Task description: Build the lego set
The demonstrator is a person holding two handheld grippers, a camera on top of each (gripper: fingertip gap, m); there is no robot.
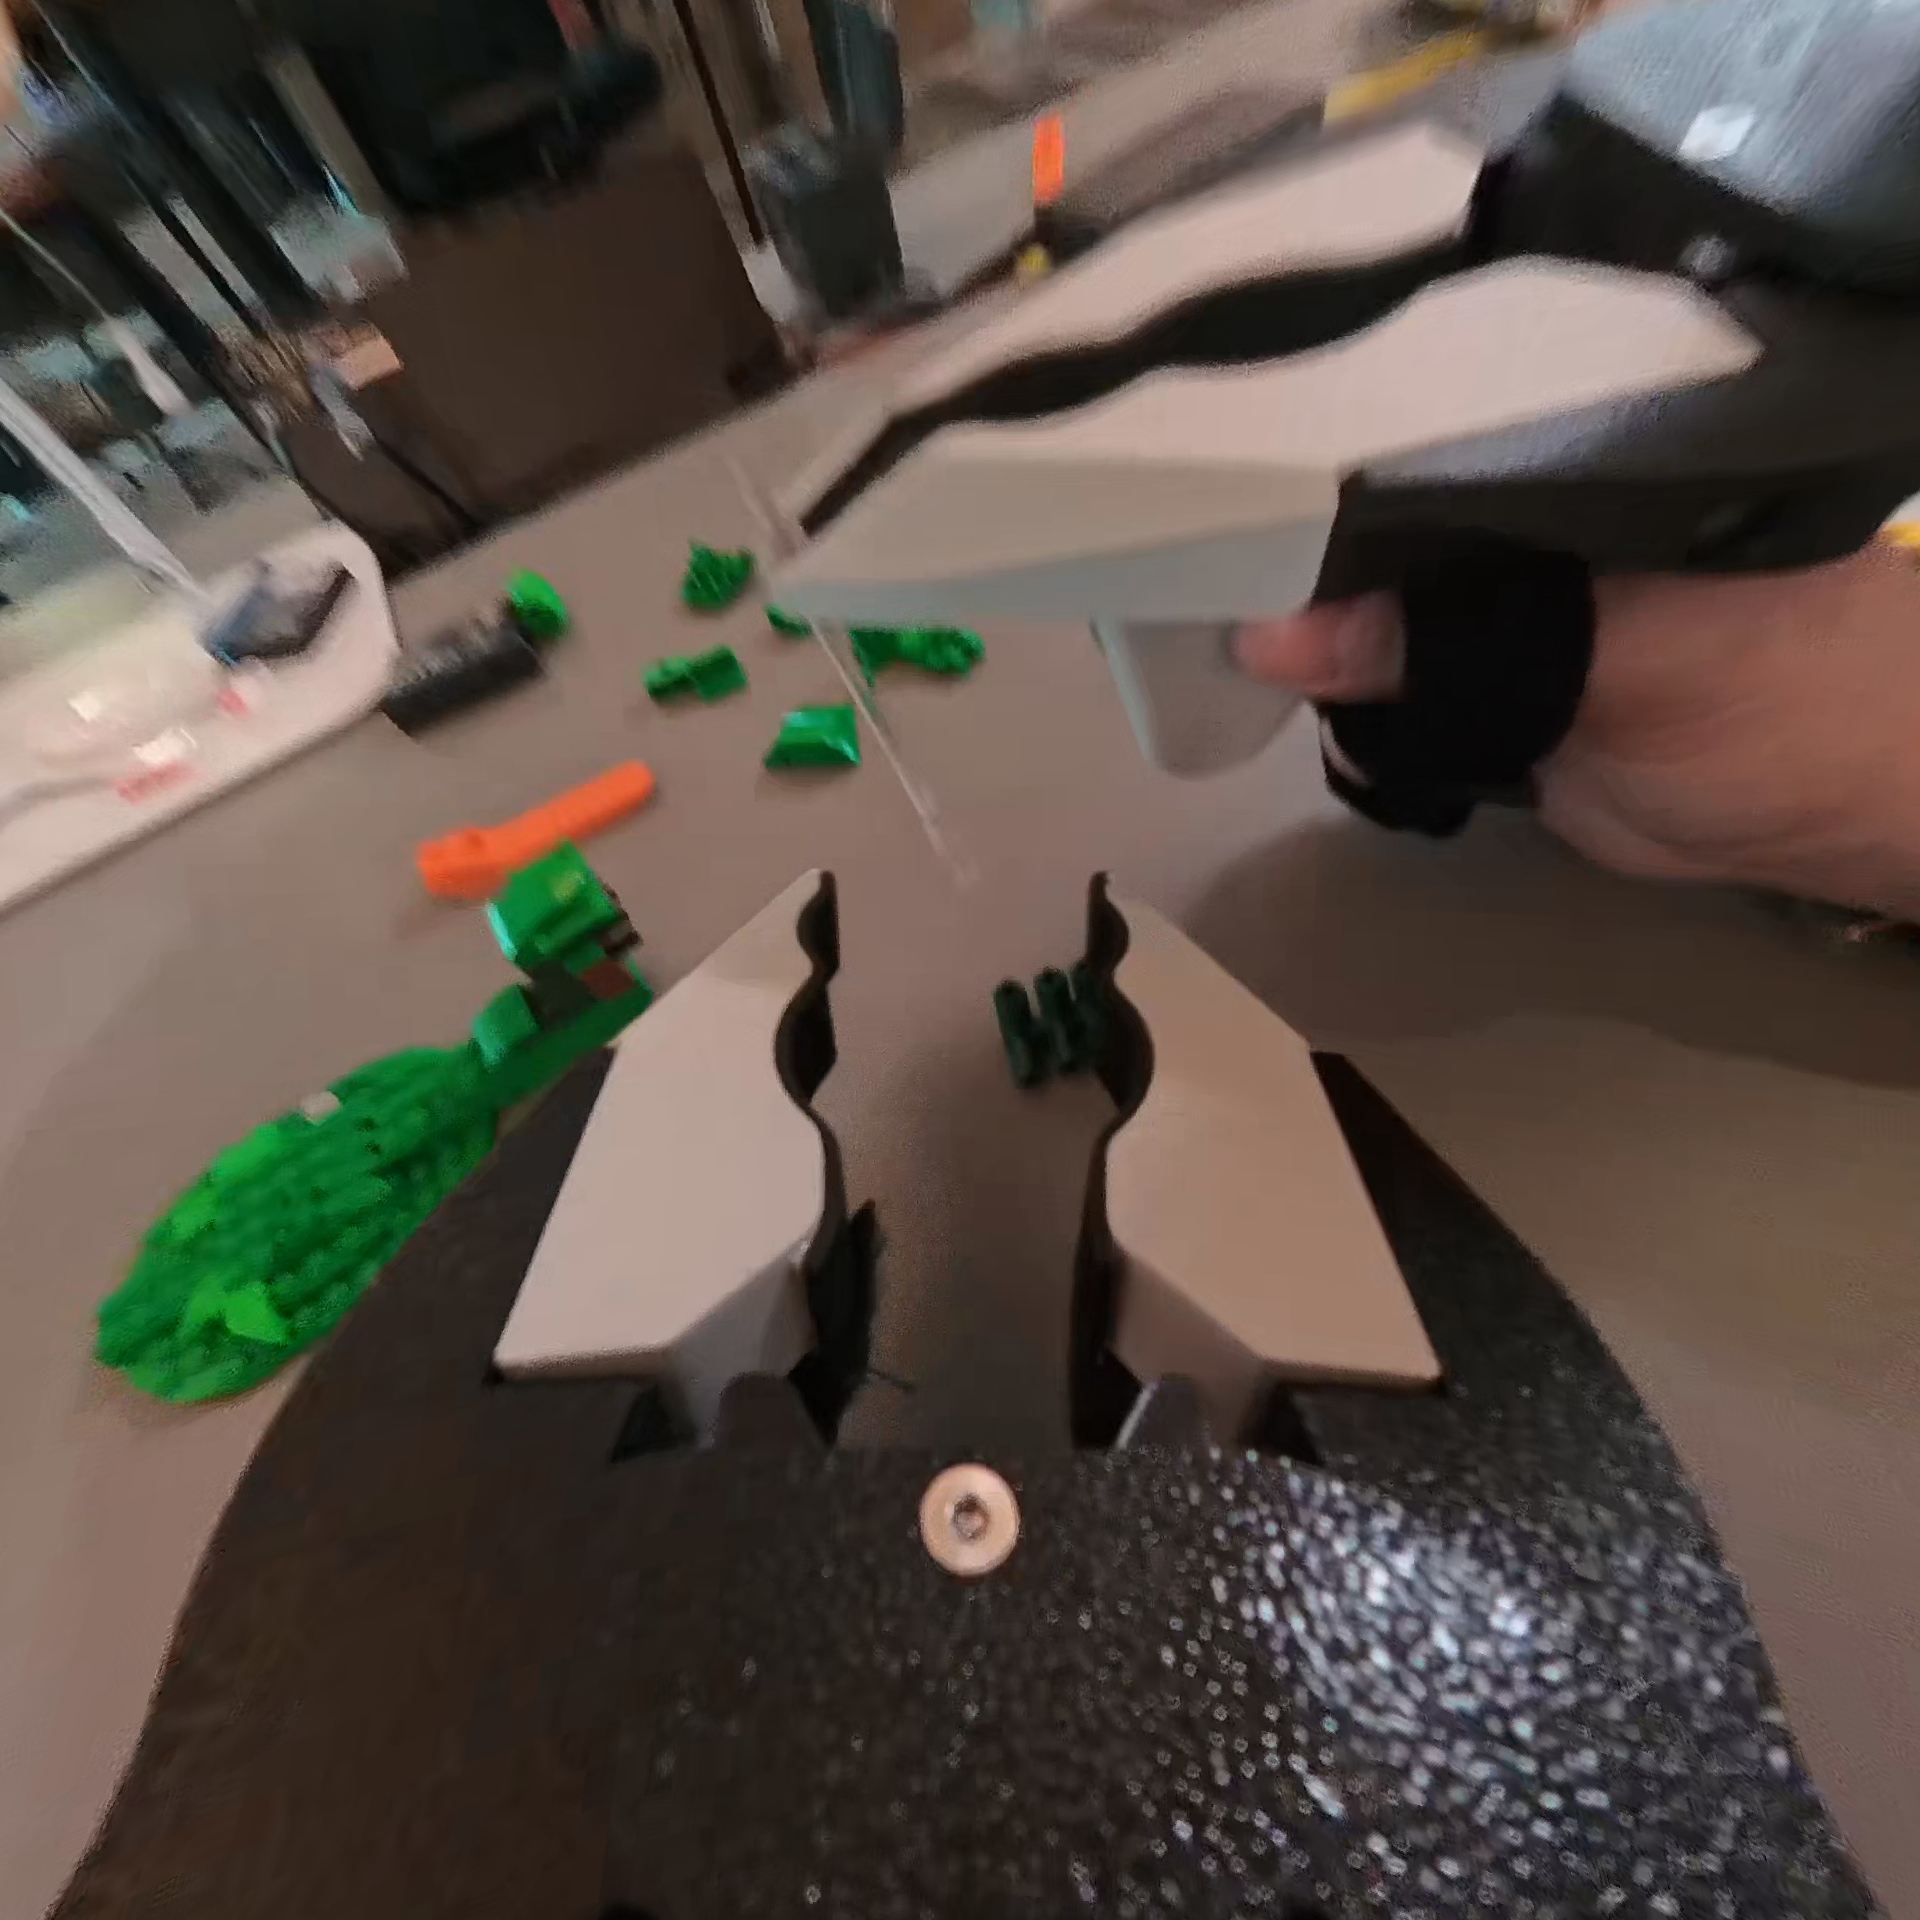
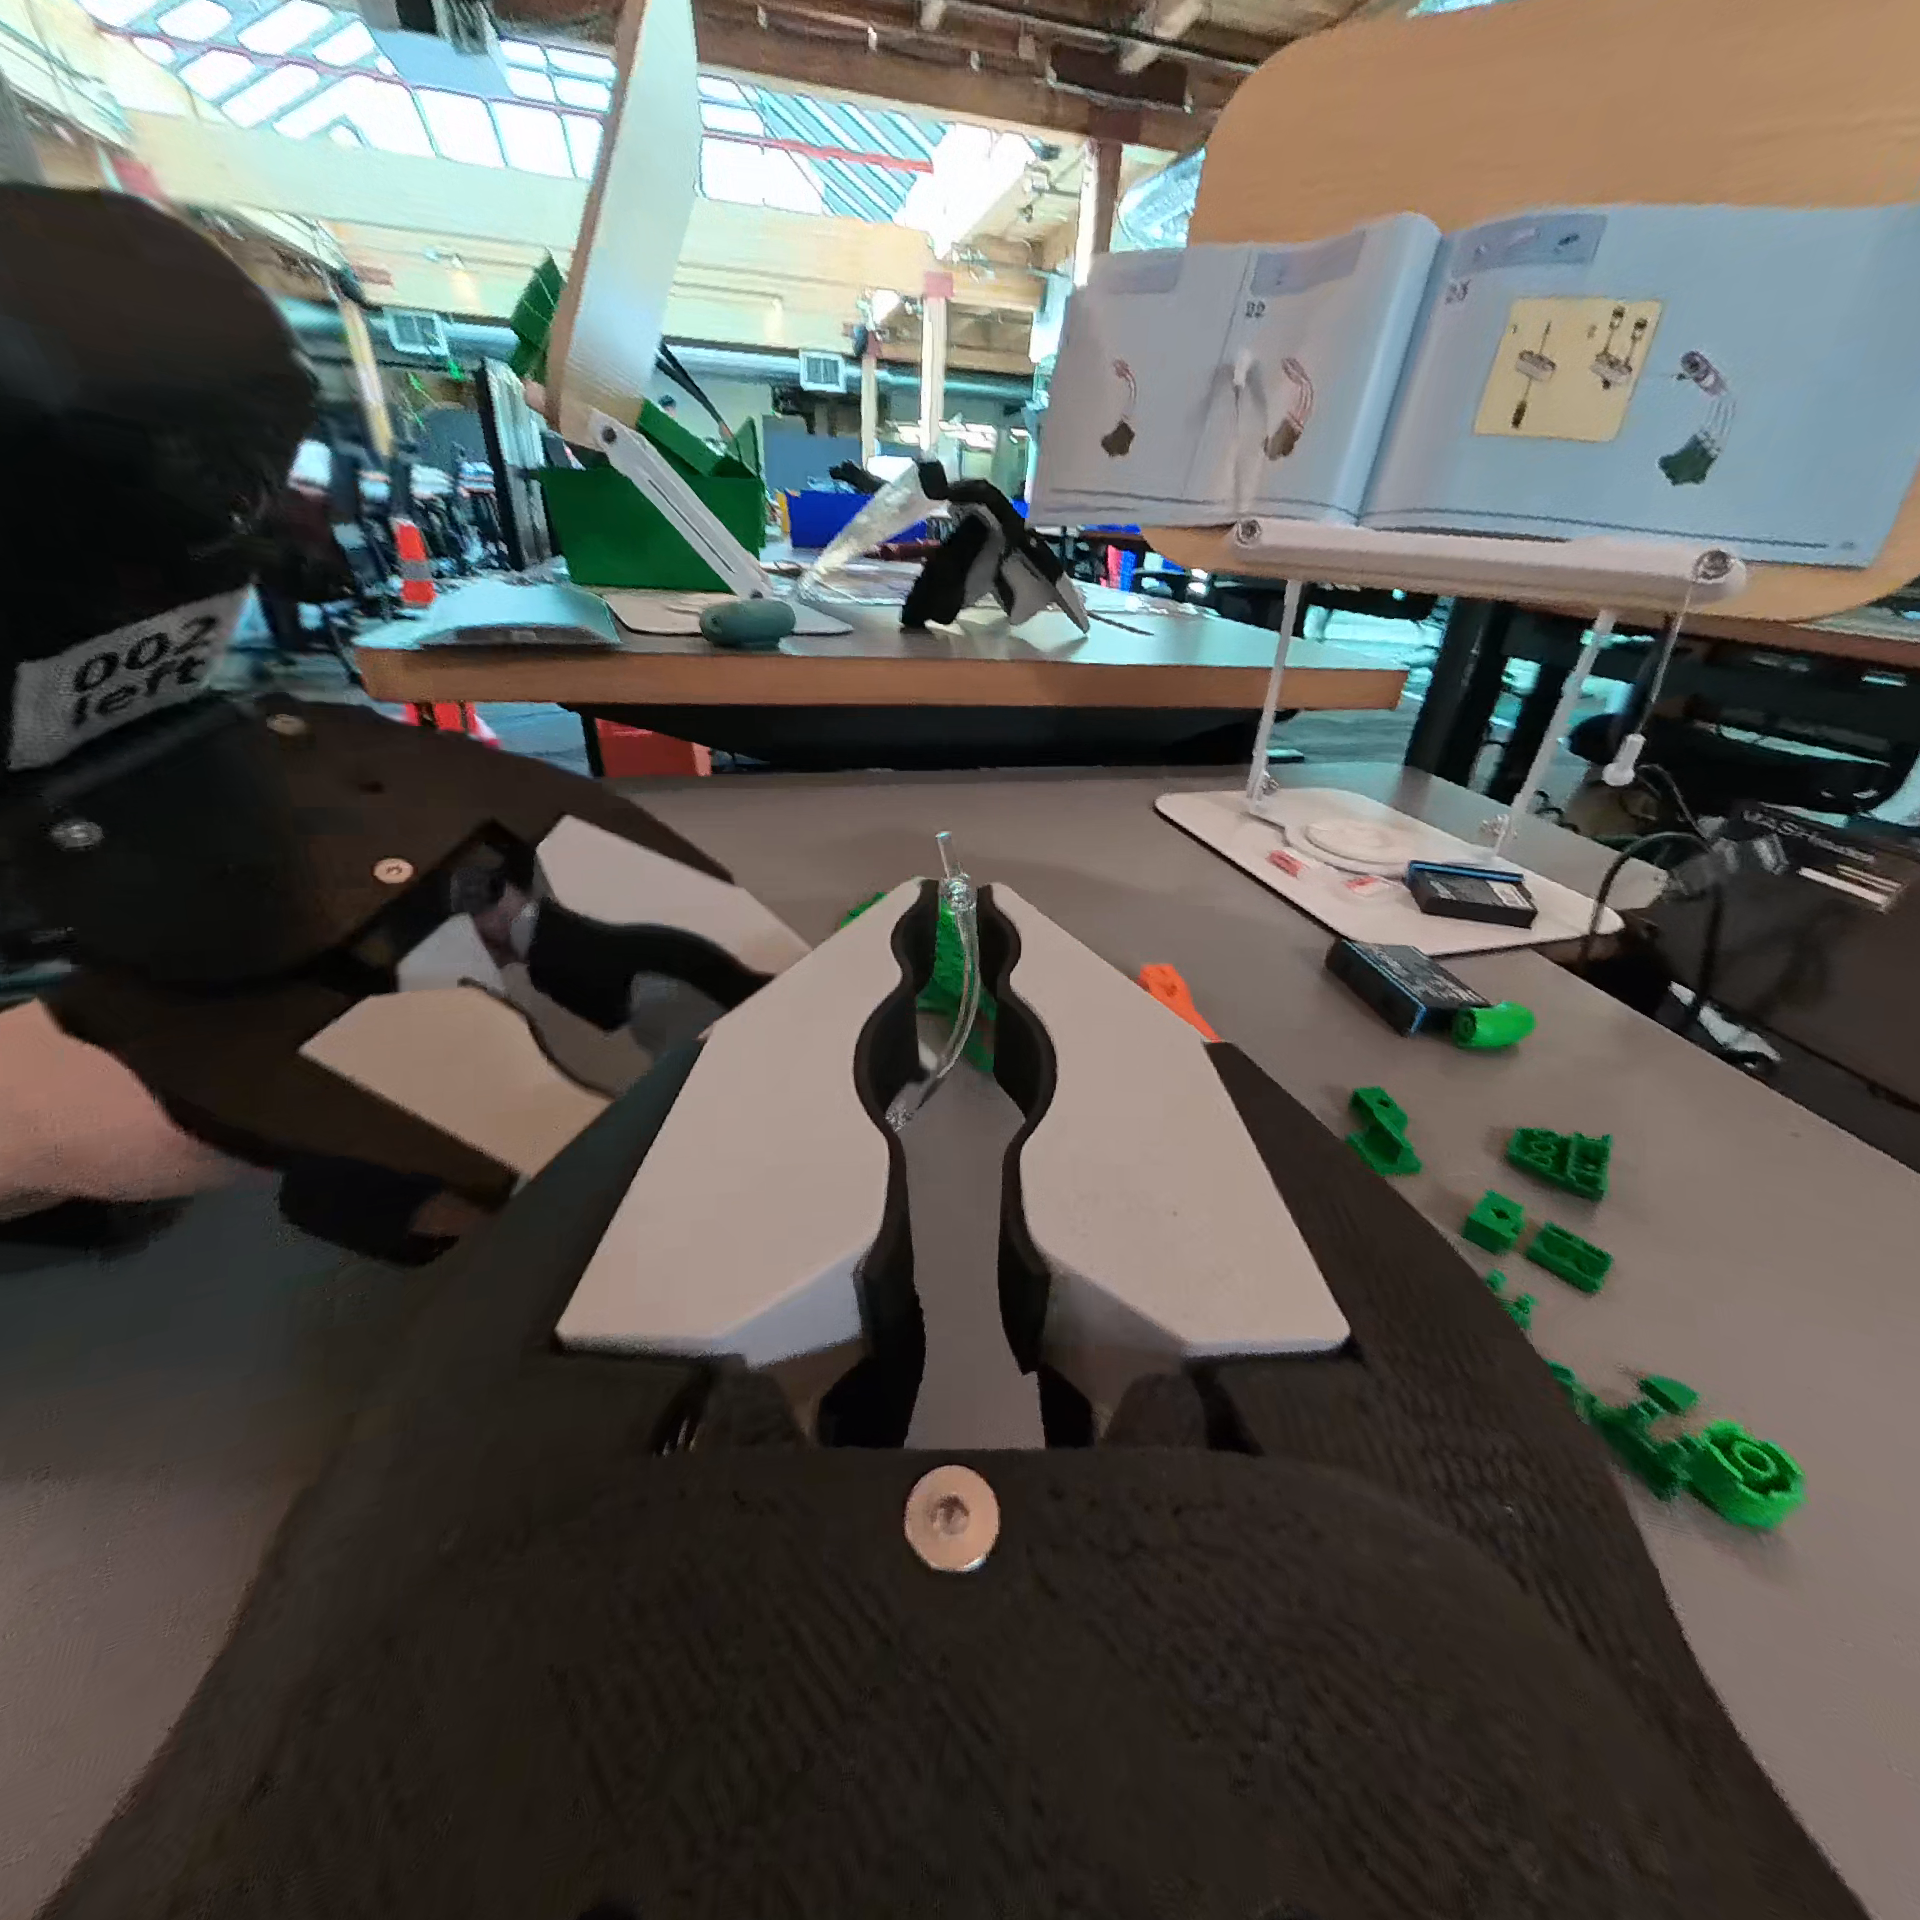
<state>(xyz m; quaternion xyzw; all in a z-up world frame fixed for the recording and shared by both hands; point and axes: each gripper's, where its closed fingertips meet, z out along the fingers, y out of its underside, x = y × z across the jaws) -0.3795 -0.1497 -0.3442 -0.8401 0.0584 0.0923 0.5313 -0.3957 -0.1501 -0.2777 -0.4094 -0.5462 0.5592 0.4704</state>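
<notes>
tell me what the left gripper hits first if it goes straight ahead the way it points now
Probably the small dark green lego piece on the table just ahead of the open left gripper, beside its right-hand finger; depth is blurry.

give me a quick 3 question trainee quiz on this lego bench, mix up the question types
1. True or false: the right gripper is shut on a clear curved rod.
2. Multiple choice: what colour is the long flat tool lying on the table beyond the big green build? A) blue B) orange C) yellow
3. Fill in: the left gripper is ____, with nothing held, and a small dark green piece lies on the table by its right finger.

Key: 1 true; 2 B; 3 open
</notes>
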